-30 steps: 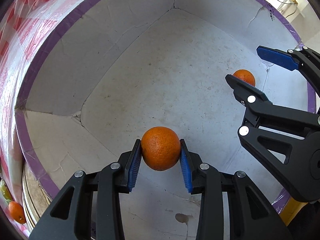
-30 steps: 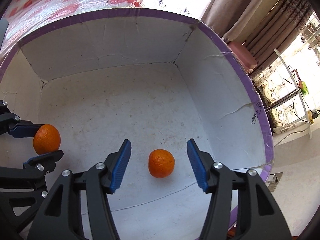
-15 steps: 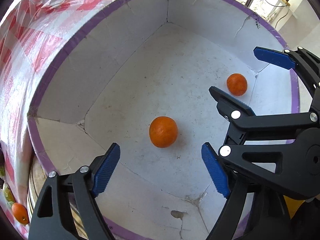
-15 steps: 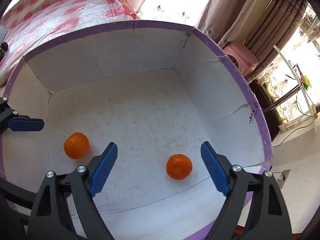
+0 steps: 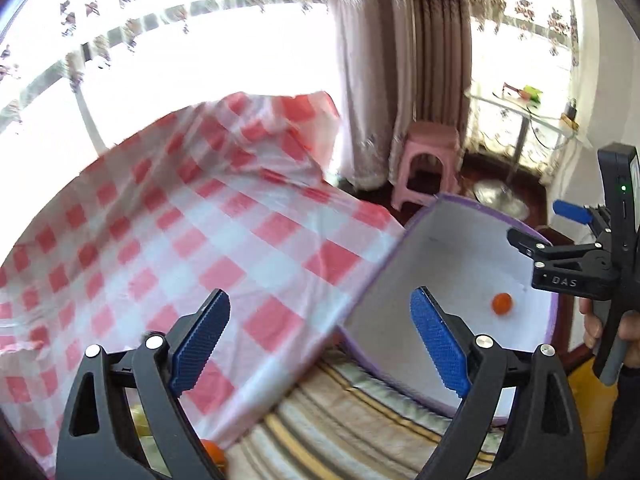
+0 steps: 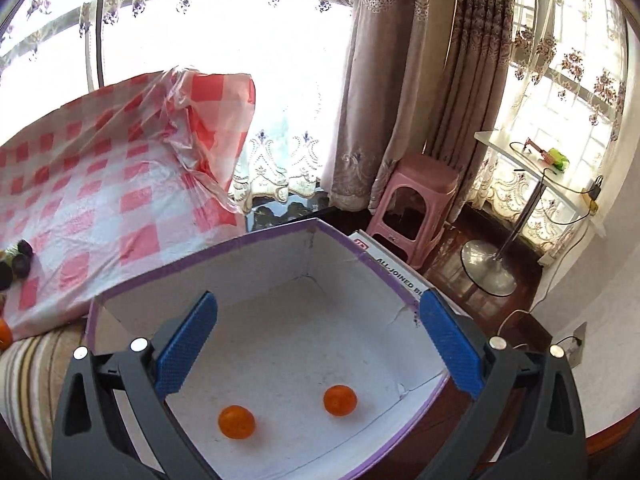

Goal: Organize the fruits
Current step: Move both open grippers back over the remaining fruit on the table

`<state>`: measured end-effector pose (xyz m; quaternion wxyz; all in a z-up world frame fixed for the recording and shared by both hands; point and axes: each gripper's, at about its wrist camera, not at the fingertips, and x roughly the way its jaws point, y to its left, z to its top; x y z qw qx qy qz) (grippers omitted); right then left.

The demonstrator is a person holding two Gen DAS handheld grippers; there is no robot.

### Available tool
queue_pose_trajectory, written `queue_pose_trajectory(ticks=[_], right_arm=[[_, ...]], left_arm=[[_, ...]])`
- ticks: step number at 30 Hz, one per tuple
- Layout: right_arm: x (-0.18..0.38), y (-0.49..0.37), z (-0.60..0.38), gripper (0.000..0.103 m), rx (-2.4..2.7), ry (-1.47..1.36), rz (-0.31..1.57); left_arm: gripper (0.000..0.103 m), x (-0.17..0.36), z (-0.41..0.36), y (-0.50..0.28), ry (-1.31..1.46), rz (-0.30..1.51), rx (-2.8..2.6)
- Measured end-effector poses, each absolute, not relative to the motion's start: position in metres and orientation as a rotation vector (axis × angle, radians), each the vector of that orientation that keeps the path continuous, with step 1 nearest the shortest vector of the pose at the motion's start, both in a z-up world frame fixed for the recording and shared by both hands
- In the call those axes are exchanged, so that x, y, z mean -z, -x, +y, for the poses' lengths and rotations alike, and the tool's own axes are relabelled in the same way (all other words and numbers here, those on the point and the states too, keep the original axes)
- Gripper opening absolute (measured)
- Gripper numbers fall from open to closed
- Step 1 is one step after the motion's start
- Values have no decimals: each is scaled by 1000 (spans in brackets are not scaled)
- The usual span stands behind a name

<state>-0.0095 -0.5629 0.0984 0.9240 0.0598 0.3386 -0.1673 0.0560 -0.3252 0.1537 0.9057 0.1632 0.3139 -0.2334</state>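
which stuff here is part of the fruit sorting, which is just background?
Job:
- box
- two oranges in it
- orange and dark fruits on the checked cloth
- both open hand-held grippers

Background:
- pink stool
- curtains
- side table

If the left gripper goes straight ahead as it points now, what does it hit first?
Most likely the checkered tablecloth, near the white box's left rim; nothing lies between the open left gripper's fingers. Depth is unclear.

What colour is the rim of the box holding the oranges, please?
Purple; the rim shows best in the right wrist view.
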Motion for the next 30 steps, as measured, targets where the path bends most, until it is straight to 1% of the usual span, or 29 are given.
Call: queue_pose_trajectory(ticks=[3, 7, 13, 16, 23, 26, 30], right_arm=[[-105, 5, -549, 101, 205, -228, 681], [-115, 13, -521, 101, 22, -309, 519], [-116, 5, -456, 101, -17, -138, 501], [-110, 1, -432, 101, -149, -179, 518], [-87, -15, -363, 101, -313, -109, 616], [-78, -17, -328, 101, -354, -23, 649], [-60, -28, -292, 101, -426, 22, 732]], left_arm=[[89, -179, -275, -52, -327, 561, 401], [89, -192, -211, -48, -328, 508, 273], [89, -183, -107, -28, -136, 491, 79], [89, -167, -66, -16, -50, 488, 5], [89, -118, -19, -4, 50, 576, -53], [89, -101, -13, -6, 79, 624, -53], [89, -85, -20, -10, 109, 671, 36]])
